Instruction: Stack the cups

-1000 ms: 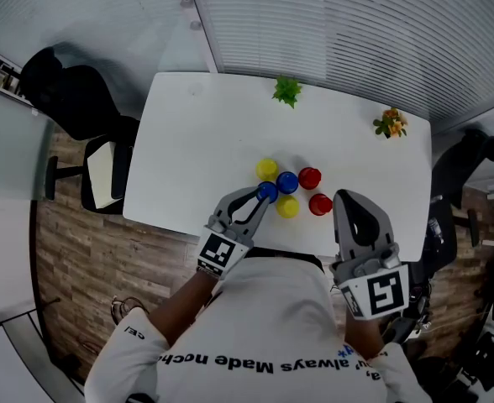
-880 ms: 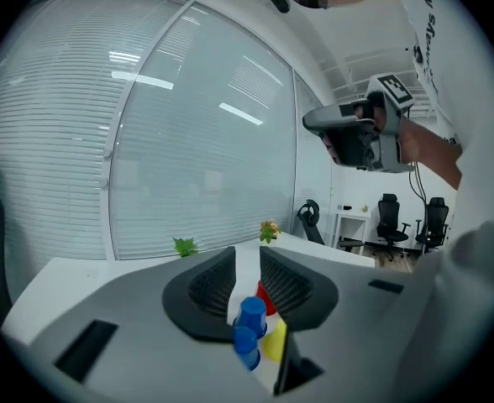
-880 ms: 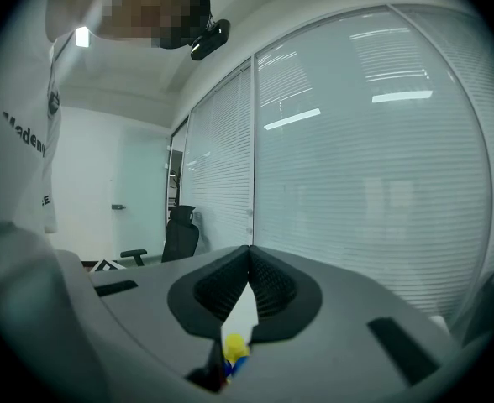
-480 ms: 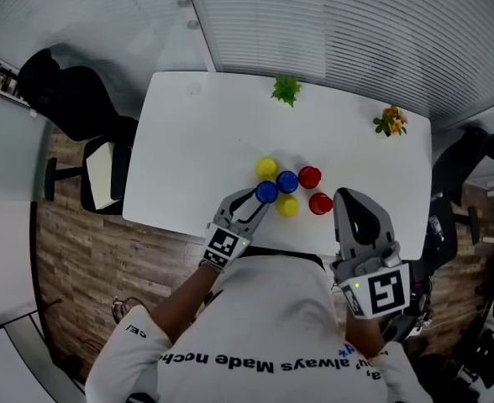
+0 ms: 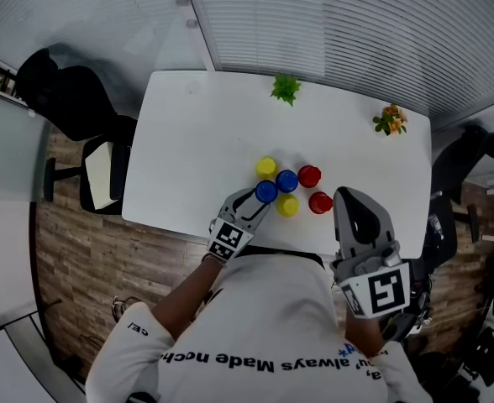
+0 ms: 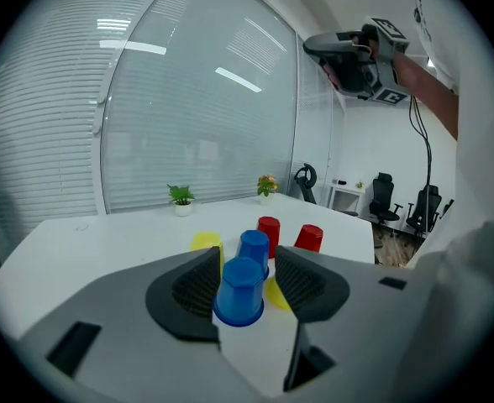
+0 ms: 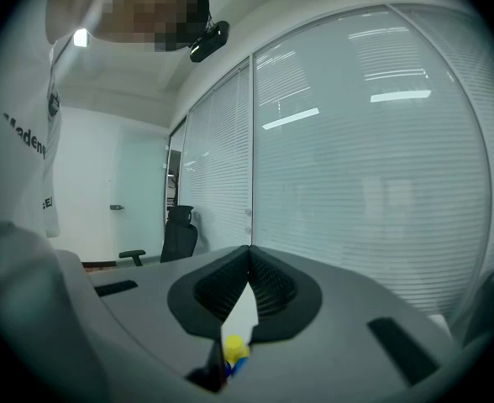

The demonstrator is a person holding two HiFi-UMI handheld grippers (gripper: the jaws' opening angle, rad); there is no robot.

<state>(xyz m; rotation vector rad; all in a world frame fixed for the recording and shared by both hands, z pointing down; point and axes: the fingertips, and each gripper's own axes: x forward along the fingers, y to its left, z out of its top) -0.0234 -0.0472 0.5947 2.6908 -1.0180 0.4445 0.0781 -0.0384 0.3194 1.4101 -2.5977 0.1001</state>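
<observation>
Several upturned cups cluster on the white table (image 5: 197,133): yellow (image 5: 266,168), blue (image 5: 287,180), red (image 5: 309,176), a second blue (image 5: 266,191), a second yellow (image 5: 287,206), a second red (image 5: 320,202). My left gripper (image 5: 261,200) (image 6: 245,264) straddles the near blue cup (image 6: 239,290), which stands on the table. Its jaws have just been opening, and a gap shows at the right pad (image 6: 302,280). In the left gripper view, the other blue cup (image 6: 254,248) stands just behind. My right gripper (image 5: 349,198) (image 7: 249,254) hovers shut and empty over the table's near right edge.
Two small potted plants stand at the far edge, a green one (image 5: 286,90) and an orange-flowered one (image 5: 390,123). A black office chair (image 5: 79,107) stands left of the table. Window blinds fill the far side.
My left gripper has sunk toward the table, its marker cube sliding closer to the table edge. The near blue cup stays at the same spot. The right gripper has not moved.
</observation>
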